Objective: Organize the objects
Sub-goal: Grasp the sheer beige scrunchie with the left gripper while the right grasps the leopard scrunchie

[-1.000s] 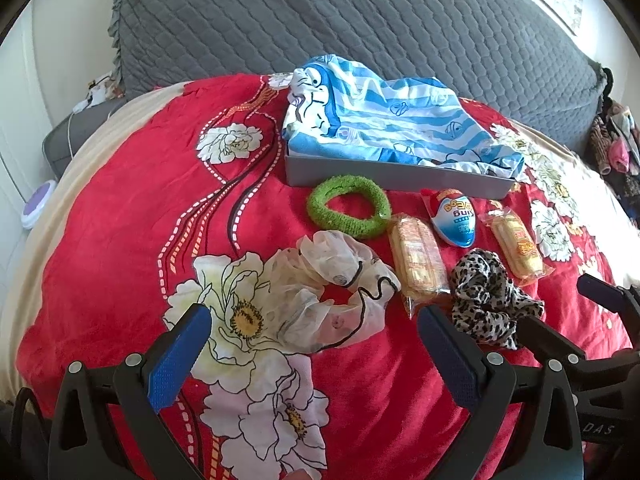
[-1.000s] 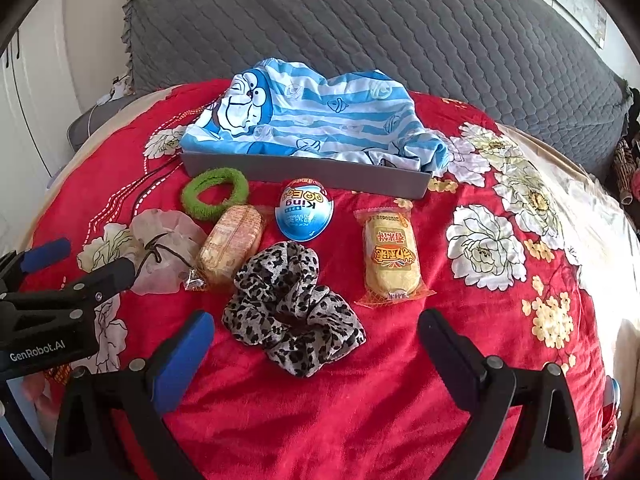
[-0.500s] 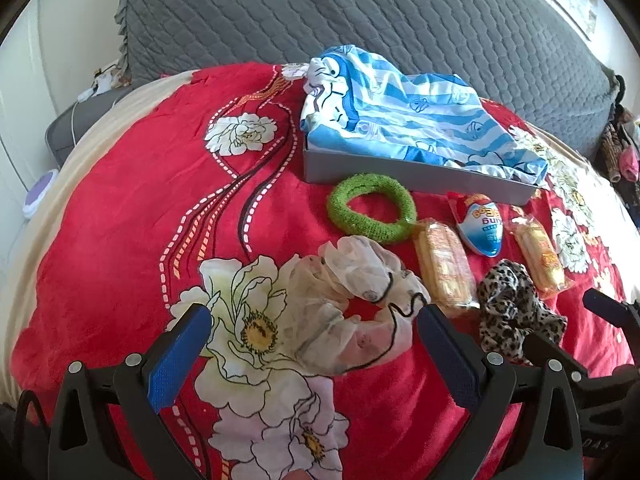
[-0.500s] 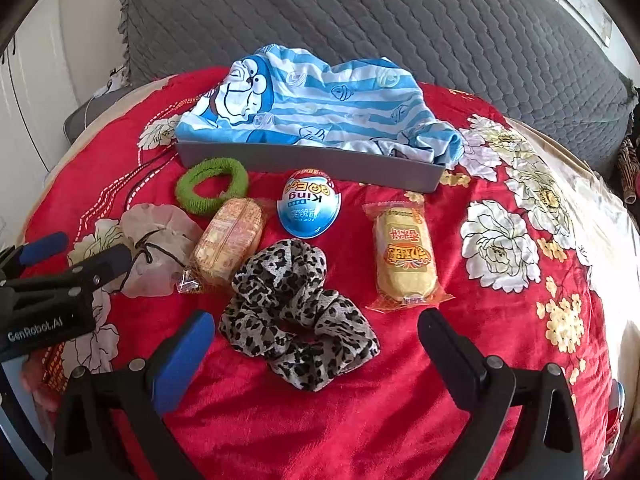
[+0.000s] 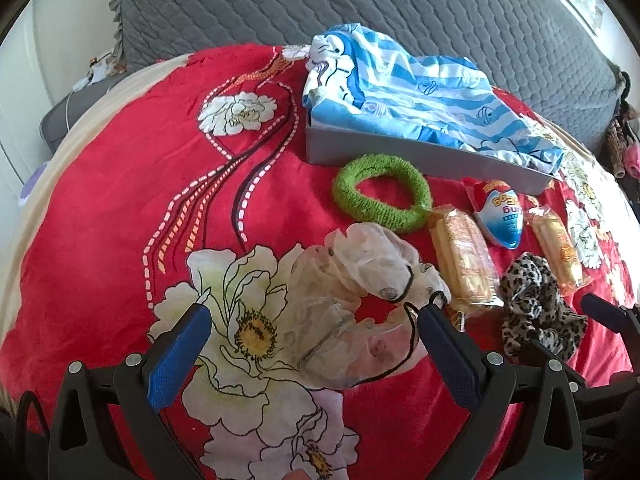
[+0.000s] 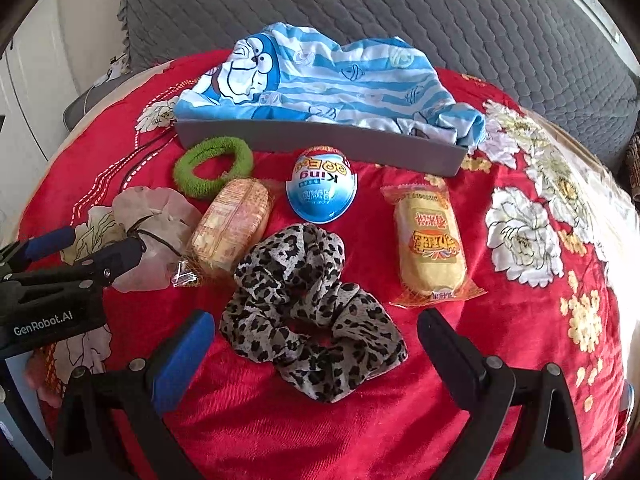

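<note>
On the red flowered blanket lie a sheer cream scrunchie (image 5: 360, 300) (image 6: 156, 232), a green scrunchie (image 5: 382, 192) (image 6: 214, 166), a leopard scrunchie (image 6: 308, 312) (image 5: 536, 308), two wrapped cakes (image 6: 232, 228) (image 6: 430, 248), and a blue egg-shaped snack (image 6: 322, 184). Behind them a grey tray (image 6: 320, 142) holds a blue striped cloth (image 6: 320, 80). My left gripper (image 5: 310, 322) is open, its fingers either side of the cream scrunchie's near part. My right gripper (image 6: 316, 328) is open and straddles the leopard scrunchie.
A grey quilted backrest (image 6: 360, 12) rises behind the tray. The blanket falls away at the left edge (image 5: 24, 216), where a grey object (image 5: 64, 120) and a white wall show. Floral cream bedding (image 6: 560, 200) lies to the right.
Both grippers have moved forward and lower: the left onto the cream scrunchie, the right onto the leopard scrunchie. Both stay open. No object has moved.
</note>
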Demonstrator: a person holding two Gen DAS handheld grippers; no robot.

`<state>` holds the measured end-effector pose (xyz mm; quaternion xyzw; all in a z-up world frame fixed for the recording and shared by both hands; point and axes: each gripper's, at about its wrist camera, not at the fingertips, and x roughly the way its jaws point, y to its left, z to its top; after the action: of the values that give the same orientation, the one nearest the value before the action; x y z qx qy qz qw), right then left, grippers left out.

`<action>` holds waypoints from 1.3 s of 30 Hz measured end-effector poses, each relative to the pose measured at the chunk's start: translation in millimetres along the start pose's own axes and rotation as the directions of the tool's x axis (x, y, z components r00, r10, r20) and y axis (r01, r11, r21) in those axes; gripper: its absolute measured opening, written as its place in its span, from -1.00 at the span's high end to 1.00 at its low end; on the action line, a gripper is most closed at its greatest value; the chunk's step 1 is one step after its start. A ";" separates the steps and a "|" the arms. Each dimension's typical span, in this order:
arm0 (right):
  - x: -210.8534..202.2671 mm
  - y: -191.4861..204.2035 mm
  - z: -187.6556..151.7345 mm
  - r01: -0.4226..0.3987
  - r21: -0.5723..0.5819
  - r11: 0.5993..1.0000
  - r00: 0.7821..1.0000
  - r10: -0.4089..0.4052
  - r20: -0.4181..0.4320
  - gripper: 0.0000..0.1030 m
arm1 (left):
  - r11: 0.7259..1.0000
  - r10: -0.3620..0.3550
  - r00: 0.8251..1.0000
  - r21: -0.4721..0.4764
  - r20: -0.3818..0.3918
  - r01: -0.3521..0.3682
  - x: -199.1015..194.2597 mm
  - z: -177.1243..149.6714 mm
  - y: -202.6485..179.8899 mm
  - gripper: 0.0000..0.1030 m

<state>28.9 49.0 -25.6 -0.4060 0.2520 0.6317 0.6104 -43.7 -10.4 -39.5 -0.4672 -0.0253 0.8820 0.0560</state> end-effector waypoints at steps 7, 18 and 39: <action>13.2 -3.6 0.4 -0.019 0.046 0.999 0.999 0.021 -0.046 -0.76 | 1.000 -0.014 1.000 -0.004 -0.017 0.014 10.3 -1.3 1.8 -0.99; 22.5 -1.0 -1.6 -0.038 0.040 0.998 0.996 0.042 -0.083 -0.13 | 0.998 -0.062 0.998 0.007 -0.029 0.062 18.0 -1.0 -2.0 -1.00; 20.2 -5.8 0.5 -0.075 0.072 0.995 0.992 0.082 -0.098 0.60 | 0.983 -0.171 0.984 0.063 -0.055 0.175 15.7 -3.9 -14.2 0.54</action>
<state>35.9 61.6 -40.8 -0.4061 0.3197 0.6249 0.5851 -48.1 5.6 -53.2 -0.4826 -0.0348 0.8624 0.1487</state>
